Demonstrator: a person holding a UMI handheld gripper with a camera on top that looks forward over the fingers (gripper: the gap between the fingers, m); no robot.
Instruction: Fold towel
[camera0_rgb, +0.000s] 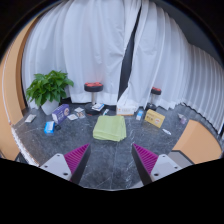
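Observation:
A light green towel (109, 128) lies folded into a small rectangle on the dark grey marbled table (110, 160), beyond the fingers and midway between them. My gripper (111, 160) is held above the table with its fingers wide apart and nothing between them. The magenta pads show on the left finger (78, 158) and the right finger (146, 158).
At the table's far side stand a potted green plant (48, 90), a blue box (49, 127), small cards and boxes (78, 114), a dark stand with a red top (93, 92), a bottle (139, 115) and a yellow card (155, 118). White curtains hang behind.

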